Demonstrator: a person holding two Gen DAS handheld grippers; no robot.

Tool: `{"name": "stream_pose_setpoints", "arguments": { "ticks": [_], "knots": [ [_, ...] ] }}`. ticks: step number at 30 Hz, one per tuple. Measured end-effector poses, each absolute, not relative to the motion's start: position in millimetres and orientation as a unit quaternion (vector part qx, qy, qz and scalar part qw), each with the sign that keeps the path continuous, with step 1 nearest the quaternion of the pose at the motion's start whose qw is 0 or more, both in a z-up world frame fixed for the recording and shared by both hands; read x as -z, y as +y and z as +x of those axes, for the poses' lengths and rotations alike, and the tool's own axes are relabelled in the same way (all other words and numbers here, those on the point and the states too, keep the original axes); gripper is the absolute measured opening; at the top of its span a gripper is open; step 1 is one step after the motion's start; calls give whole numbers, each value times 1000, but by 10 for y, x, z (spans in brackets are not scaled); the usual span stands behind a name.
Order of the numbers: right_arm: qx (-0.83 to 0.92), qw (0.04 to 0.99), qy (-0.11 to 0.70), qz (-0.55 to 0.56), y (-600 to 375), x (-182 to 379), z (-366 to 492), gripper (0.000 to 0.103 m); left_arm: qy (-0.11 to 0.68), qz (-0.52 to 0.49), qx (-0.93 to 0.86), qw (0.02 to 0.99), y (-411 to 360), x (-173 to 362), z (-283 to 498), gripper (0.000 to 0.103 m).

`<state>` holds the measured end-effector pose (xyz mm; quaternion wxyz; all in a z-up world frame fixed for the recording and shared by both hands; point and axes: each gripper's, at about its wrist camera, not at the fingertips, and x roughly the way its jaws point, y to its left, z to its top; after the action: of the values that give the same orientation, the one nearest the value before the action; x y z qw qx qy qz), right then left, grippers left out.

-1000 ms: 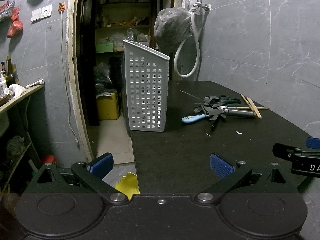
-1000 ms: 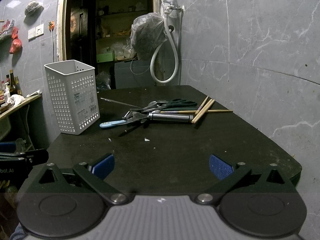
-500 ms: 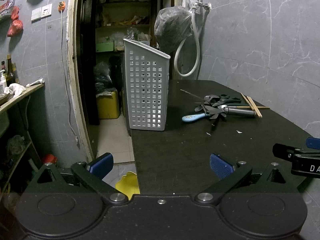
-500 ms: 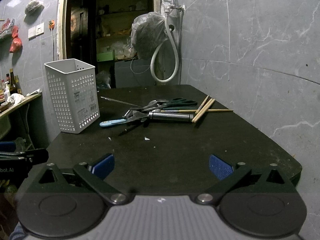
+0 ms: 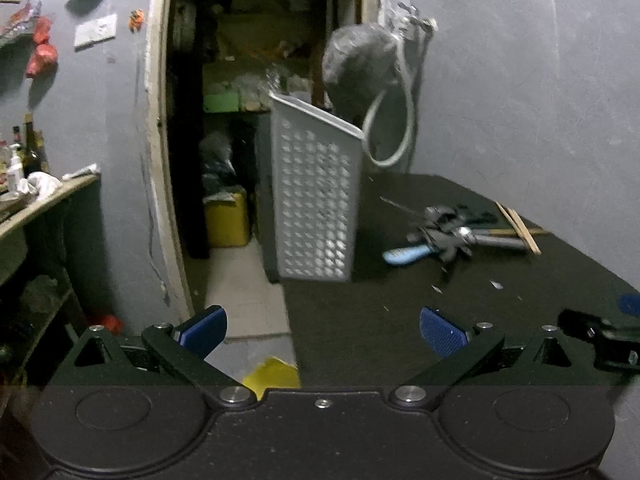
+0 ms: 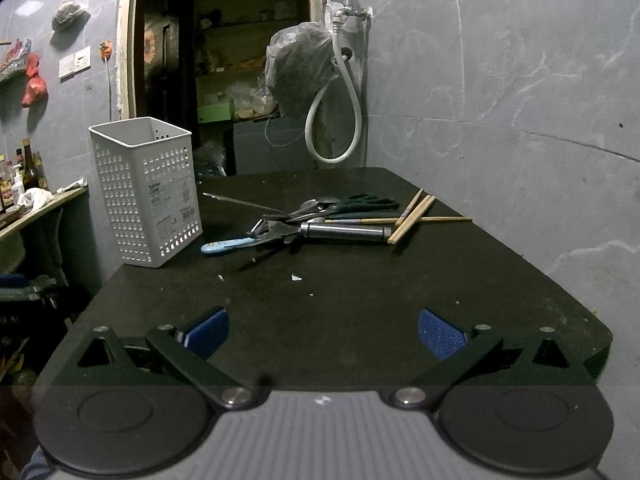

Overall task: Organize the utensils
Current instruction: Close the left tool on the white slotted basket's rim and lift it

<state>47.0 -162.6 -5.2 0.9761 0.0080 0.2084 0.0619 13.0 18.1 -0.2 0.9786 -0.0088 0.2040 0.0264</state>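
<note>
Since a second earlier your left gripper (image 5: 322, 332) had swung a little leftward, so the basket and the utensil pile sat further right in its blurred view; your right gripper (image 6: 323, 330) had barely shifted. Largest first: the black worktop (image 6: 360, 300) carried everything. At its far left corner stood the tall white perforated plastic basket (image 6: 148, 192), upright and with nothing visible in it. Well to its right lay the loose pile: dark-handled scissors (image 6: 360, 203), a steel-handled tool (image 6: 344, 233), several wooden chopsticks (image 6: 412, 214) lying crossed, a light-blue-handled utensil (image 6: 228, 245) nearest the basket, and a thin metal skewer (image 6: 240, 201) behind. Small white scraps (image 6: 296, 278) dotted the near surface.

Both sets of jaws were spread wide and held nothing, hovering at the near edge, well apart from the pile. You appeared to be at the opening step, with no utensil yet sorted. Your next move likely called for reaching forward to one outlying piece, perhaps the blue handle, and closing squarely across it.
</note>
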Motion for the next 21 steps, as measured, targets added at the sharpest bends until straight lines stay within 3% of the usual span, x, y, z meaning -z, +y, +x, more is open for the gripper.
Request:
{"name": "stream_pose_setpoints", "arguments": {
  "ticks": [21],
  "knots": [
    [-44,981,155,-110,-1489,106,869,103,161,5,-59,985,222,-110,1130,102]
  ]
}}
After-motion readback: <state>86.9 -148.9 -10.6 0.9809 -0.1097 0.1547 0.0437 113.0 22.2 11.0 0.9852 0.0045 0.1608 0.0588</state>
